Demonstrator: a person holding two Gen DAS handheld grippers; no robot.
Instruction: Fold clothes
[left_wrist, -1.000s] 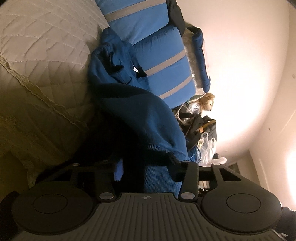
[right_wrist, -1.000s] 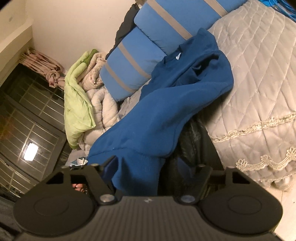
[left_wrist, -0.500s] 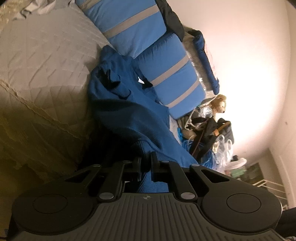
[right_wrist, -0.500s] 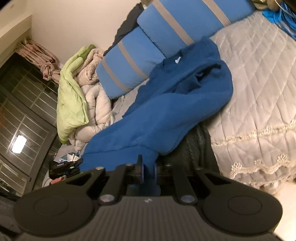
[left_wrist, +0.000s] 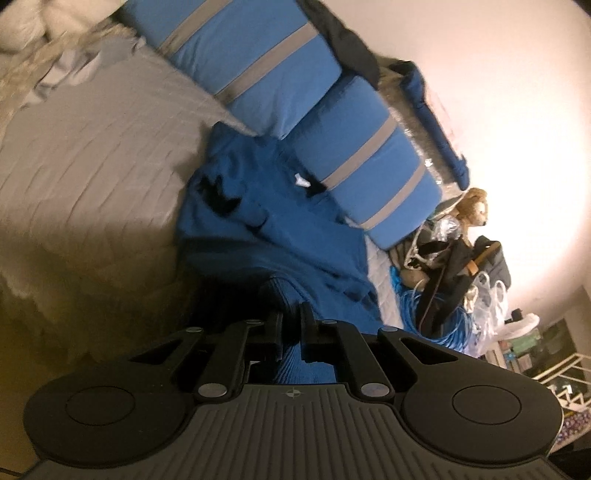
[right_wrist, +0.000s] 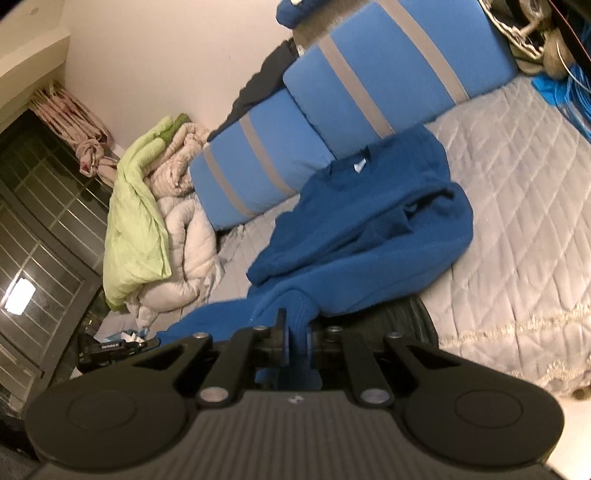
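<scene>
Hem of blue sweater (right_wrist: 369, 229) clamped in my left gripper (left_wrist: 291, 325) and right gripper (right_wrist: 295, 332); spreading step, next I judge lift and flatten.

Left wrist view is motion-blurred: quilted bedspread (left_wrist: 92, 177) stitching smeared, its near side lost in shadow. Sweater (left_wrist: 273, 221) hem disappears between the left gripper (left_wrist: 291, 325) fingers; grip point hidden. Clutter by the stuffed toy (left_wrist: 474, 203) too small and tangled to identify. Right wrist view: sweater's ribbed edge vanishes inside the right gripper (right_wrist: 295, 332). Dark object (right_wrist: 406, 325) under the sweater unidentifiable. Blue cables (right_wrist: 576, 92) cut off by the frame edge.
</scene>
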